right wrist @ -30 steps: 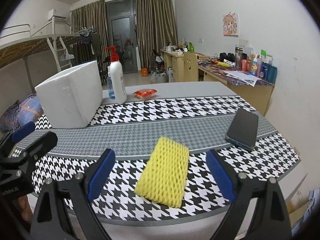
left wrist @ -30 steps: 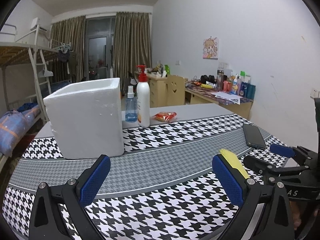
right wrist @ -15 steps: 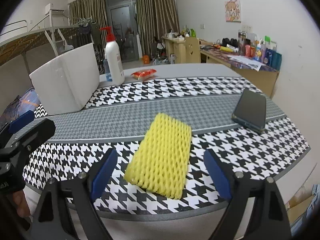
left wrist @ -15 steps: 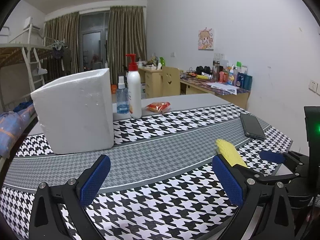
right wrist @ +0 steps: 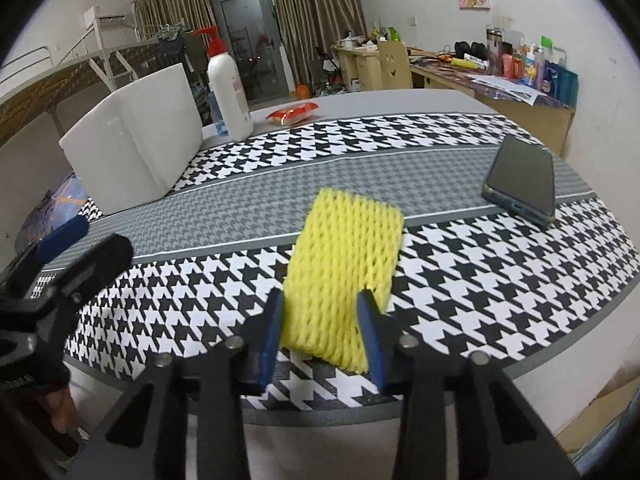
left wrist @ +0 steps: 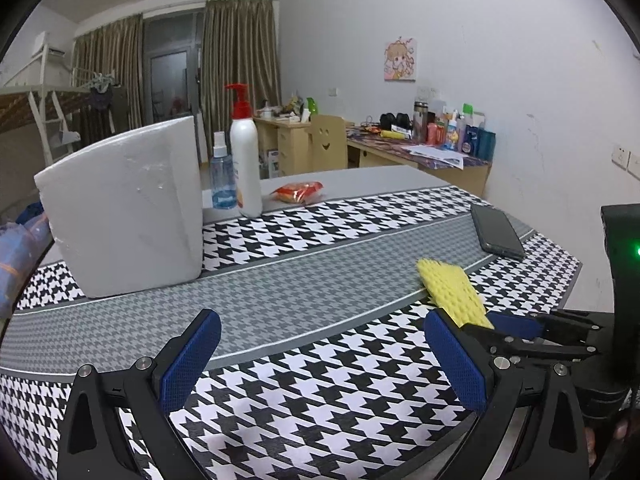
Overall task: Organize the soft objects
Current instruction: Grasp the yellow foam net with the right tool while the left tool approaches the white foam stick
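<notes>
A yellow foam net sleeve [right wrist: 344, 264] lies on the houndstooth tablecloth near the front edge; it also shows in the left wrist view [left wrist: 450, 290]. My right gripper [right wrist: 322, 328] is shut on the near end of the sleeve, with its blue pads pressing both sides. My left gripper [left wrist: 324, 360] is open and empty, held over the cloth to the left of the sleeve. A white foam box [left wrist: 124, 208] stands at the back left, also in the right wrist view [right wrist: 136, 144].
A dark phone [right wrist: 524, 178] lies to the right of the sleeve. A white pump bottle [left wrist: 246, 160], a small blue spray bottle [left wrist: 222, 178] and a red snack packet [left wrist: 298, 192] stand behind the box. The table's front edge [right wrist: 460, 384] is close.
My right gripper has moved forward over the yellow sleeve and closed on its near end. My left gripper stays open and has drifted slightly.
</notes>
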{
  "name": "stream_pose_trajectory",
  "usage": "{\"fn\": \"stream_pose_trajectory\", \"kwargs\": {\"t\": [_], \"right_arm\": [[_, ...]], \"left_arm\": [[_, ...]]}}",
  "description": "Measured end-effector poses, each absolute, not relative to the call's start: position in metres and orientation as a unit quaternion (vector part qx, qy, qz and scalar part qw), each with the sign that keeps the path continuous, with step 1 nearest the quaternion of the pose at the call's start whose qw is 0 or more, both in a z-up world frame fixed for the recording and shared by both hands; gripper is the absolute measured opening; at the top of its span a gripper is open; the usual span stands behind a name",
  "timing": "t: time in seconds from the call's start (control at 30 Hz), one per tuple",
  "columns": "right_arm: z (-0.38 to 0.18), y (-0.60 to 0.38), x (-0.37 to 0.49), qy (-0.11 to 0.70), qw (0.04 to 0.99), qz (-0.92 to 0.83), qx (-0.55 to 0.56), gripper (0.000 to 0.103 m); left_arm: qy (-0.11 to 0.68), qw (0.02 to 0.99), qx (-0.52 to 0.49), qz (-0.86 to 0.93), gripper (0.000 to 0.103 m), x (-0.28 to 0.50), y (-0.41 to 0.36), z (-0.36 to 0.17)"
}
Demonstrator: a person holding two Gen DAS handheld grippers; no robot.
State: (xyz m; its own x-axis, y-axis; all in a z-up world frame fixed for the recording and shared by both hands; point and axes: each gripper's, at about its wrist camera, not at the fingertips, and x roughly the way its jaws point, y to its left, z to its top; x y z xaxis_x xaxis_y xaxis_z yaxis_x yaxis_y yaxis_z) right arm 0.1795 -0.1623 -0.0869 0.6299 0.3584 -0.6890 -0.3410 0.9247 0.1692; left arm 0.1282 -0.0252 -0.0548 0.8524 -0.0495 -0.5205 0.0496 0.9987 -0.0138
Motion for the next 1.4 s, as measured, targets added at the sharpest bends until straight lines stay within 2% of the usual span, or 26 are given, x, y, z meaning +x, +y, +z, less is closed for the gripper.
{"fn": "stream_pose_trajectory", "kwargs": {"t": [0.1, 0.2, 0.53, 1.07, 1.27, 1.33, 1.4], "right_arm": [[-0.083, -0.168, 0.177, 0.377, 0.904, 0.199, 0.023, 0.021], [-0.074, -0.172, 0.174, 0.362, 0.91, 0.201, 0.026, 0.014], [-0.061, -0.191, 0.168, 0.336, 0.923, 0.184, 0.039, 0.012], [-0.068, -0.218, 0.17, 0.344, 0.926, 0.15, 0.035, 0.013], [-0.077, -0.224, 0.176, 0.355, 0.924, 0.136, 0.027, 0.015], [-0.079, -0.226, 0.178, 0.359, 0.923, 0.133, 0.027, 0.022], [-0.08, -0.228, 0.18, 0.362, 0.922, 0.133, 0.029, 0.038]], "left_arm": [[0.268, 0.963, 0.002, -0.028, 0.102, 0.127, -0.027, -0.054], [0.267, 0.963, 0.004, -0.033, 0.102, 0.127, -0.03, -0.054], [0.274, 0.961, 0.01, -0.046, 0.102, 0.13, -0.042, -0.055], [0.298, 0.951, 0.019, -0.08, 0.102, 0.147, -0.078, -0.063], [0.314, 0.945, 0.017, -0.089, 0.102, 0.157, -0.087, -0.069], [0.321, 0.942, 0.017, -0.094, 0.1, 0.159, -0.09, -0.071], [0.326, 0.94, 0.021, -0.095, 0.098, 0.161, -0.094, -0.073]]}}
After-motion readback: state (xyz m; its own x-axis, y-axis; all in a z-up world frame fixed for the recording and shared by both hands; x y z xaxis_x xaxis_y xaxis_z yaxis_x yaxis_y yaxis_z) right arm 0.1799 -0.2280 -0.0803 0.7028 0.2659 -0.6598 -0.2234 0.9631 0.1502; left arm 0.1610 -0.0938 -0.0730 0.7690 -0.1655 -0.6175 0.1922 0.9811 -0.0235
